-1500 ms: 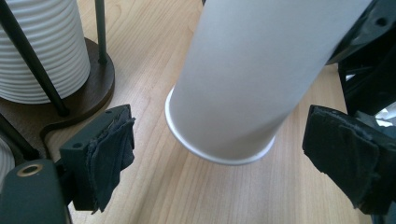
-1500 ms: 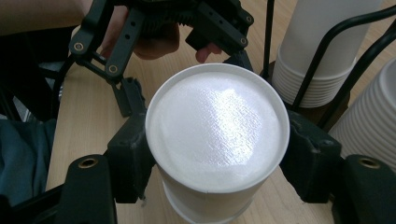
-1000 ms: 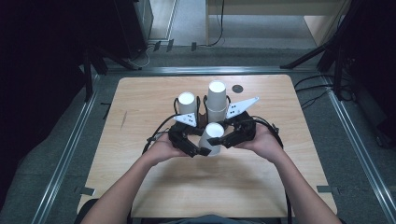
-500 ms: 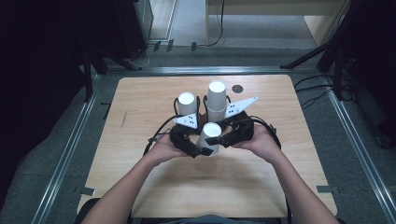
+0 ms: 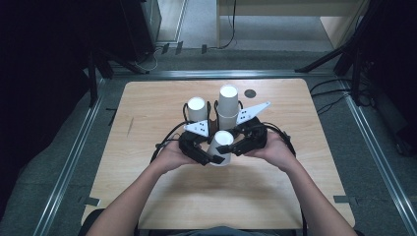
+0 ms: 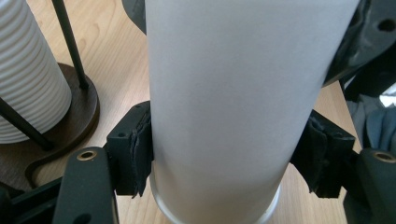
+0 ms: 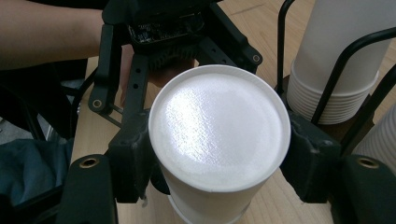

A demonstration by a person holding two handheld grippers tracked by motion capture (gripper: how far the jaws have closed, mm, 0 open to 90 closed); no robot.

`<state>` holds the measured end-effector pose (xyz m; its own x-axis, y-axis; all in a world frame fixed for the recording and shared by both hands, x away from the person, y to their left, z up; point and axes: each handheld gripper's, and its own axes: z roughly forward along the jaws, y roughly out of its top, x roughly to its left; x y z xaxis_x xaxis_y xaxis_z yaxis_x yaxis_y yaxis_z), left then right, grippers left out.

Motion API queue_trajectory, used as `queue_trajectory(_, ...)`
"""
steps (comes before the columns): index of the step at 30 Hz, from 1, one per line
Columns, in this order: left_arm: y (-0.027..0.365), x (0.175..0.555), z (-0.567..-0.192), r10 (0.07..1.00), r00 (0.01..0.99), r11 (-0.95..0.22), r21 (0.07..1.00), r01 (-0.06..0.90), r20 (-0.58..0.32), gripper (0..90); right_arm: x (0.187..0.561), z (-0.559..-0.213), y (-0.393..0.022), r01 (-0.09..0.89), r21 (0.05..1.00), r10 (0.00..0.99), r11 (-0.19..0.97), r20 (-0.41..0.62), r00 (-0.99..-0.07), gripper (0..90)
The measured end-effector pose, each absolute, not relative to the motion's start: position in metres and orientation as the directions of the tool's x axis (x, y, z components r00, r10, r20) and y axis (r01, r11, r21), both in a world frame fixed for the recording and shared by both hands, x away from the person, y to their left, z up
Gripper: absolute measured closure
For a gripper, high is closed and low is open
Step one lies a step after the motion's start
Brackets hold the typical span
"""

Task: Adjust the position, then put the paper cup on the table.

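Cup (image 6: 236, 107) cut off at the top and bottom edges of the left gripper view, base and most of the rim unseen. Lower wall and rim of the same cup hidden behind both grippers and hands in the high view. Ribbed stack of cups (image 6: 28, 74) cropped at the left edge there, its rack (image 6: 70, 116) only partly inside the picture. Second stack (image 7: 338, 60) cut by the top and right edges of the right gripper view. Contact between the pads and the cup wall too shadowed to settle on the far side. Person's forearms cropped at the bottom of the high view. Small dark disc (image 5: 250, 93) on the surface (image 5: 147, 196) too small to identify.
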<state>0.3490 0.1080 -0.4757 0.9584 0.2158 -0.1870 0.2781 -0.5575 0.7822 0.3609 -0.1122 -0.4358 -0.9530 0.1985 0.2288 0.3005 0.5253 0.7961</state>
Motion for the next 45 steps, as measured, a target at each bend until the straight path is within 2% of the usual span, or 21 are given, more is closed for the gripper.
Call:
queue_trajectory(3,0.111,0.350,-0.474,0.230,0.955,-0.566,0.773,0.287,-0.186,29.6,0.360,-0.435,-0.113,0.297,0.790,0.210,0.536,0.215,-0.954,25.0)
queue_trajectory(5,0.113,0.350,-0.473,0.238,0.954,-0.575,0.764,0.292,-0.185,29.5,0.360,-0.434,-0.115,0.302,0.792,0.215,0.531,0.219,-0.952,23.2)
queue_trajectory(11,0.119,0.352,-0.467,0.259,0.950,-0.578,0.760,0.298,-0.176,29.6,0.358,-0.438,-0.122,0.302,0.781,0.237,0.547,0.201,-0.950,23.1)
queue_trajectory(20,0.121,0.352,-0.462,0.261,0.956,-0.653,0.706,0.275,-0.131,29.6,0.346,-0.449,-0.126,0.274,0.757,0.257,0.593,0.144,-0.956,25.6)
queue_trajectory(28,0.122,0.354,-0.459,0.259,0.961,-0.722,0.640,0.262,-0.102,29.6,0.337,-0.459,-0.135,0.288,0.758,0.273,0.586,0.150,-0.950,26.7)
queue_trajectory(45,0.106,0.362,-0.463,0.232,0.969,-0.792,0.563,0.239,-0.085,29.6,0.350,-0.463,-0.135,0.285,0.774,0.264,0.565,0.157,-0.952,26.5)
